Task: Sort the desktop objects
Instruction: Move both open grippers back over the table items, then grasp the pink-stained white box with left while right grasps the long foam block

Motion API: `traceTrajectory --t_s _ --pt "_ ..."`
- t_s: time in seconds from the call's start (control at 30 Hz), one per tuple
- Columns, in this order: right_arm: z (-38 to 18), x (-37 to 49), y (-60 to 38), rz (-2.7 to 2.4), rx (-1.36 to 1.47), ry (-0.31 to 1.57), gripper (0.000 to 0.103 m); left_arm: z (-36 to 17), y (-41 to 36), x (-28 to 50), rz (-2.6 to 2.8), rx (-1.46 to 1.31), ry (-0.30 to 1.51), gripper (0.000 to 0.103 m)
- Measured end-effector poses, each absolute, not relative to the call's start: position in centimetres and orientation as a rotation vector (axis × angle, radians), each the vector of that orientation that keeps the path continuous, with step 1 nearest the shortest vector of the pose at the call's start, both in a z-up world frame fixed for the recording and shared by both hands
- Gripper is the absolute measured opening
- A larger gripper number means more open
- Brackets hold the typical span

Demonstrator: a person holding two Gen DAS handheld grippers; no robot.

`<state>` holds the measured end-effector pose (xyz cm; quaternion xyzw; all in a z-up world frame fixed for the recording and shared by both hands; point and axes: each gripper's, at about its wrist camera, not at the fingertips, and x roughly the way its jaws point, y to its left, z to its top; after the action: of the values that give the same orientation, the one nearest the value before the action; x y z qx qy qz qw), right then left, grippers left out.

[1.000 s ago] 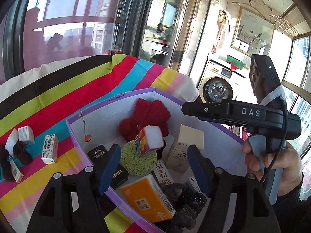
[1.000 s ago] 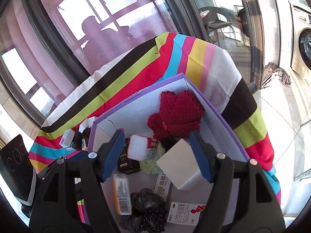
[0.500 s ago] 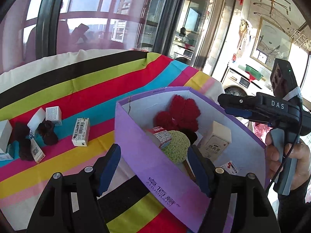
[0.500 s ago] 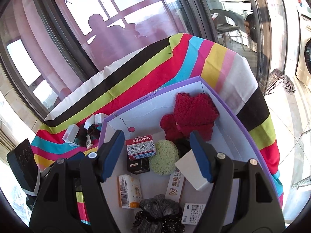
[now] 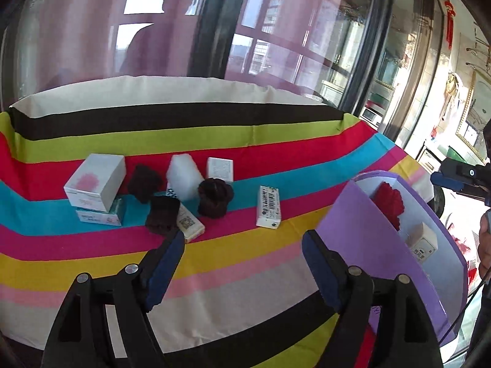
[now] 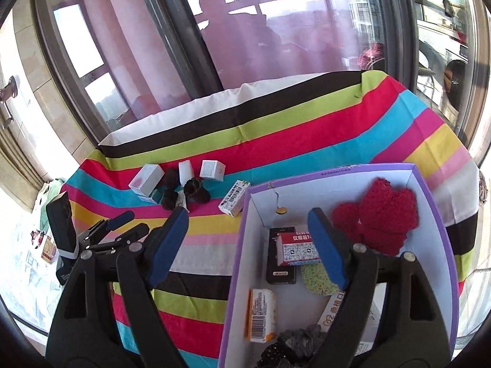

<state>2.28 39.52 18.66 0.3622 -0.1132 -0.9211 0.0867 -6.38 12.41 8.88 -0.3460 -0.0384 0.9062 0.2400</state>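
My left gripper (image 5: 243,242) hovers over the striped cloth (image 5: 245,263), its jaws opening with nothing between them. Ahead of it lies a cluster: a white box with a pink patch (image 5: 95,184) on a teal box (image 5: 101,216), three dark knitted pieces (image 5: 214,197), a barcode box (image 5: 269,210) and other small white boxes. My right gripper (image 6: 248,214) hangs above the left wall of the purple box (image 6: 337,168), its jaws also opening and empty. Inside lie a red knitted piece (image 6: 380,214), a red-and-white box (image 6: 297,250), a black box (image 6: 280,273) and an orange box (image 6: 260,314).
The left gripper (image 6: 135,222) shows at the left of the right wrist view, beside the table's edge. Large windows stand right behind the table. A green round pad (image 6: 316,279) and a dark scrunchie (image 6: 294,340) also lie in the purple box. A hand (image 5: 485,239) shows at the right edge.
The left wrist view has swung left from the purple box's inside to the cluster on the cloth. The right wrist view has drawn back and to the left. Both pairs of jaws stand wider.
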Motion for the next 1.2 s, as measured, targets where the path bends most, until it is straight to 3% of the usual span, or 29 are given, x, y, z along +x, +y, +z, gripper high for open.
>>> traceTrajectory --t_s 0.4,0.67,0.97,1.0,1.07,1.2 --pt "17.7 -5.3 31.5 -2.571 1.183 -0.184 0.084 6.4 2.9 -13.0 2.659 -1.065 -0.184 0.082" --pt "13.7 -12.3 26.0 -2.417 1.354 -0.125 0.084 3.2 2.4 -17.8 2.648 -1.193 -0.082 0.082" --pt "10.8 -17.3 21.8 -2.366 1.432 -0.050 0.084 1.6 2.2 -21.3 2.601 -1.242 -0.089 0.082" --pt "10.5 -17.9 21.5 -2.362 1.445 -0.041 0.084 1.4 2.3 -21.5 2.595 -1.245 -0.088 0.081" --pt "9.8 -18.8 20.8 -2.356 1.462 -0.028 0.084 1.2 2.4 -21.6 2.577 -1.237 -0.086 0.069" --pt "8.6 -20.0 19.6 -2.344 1.486 0.013 0.084 1.3 2.6 -21.0 2.579 -1.224 -0.083 0.068"
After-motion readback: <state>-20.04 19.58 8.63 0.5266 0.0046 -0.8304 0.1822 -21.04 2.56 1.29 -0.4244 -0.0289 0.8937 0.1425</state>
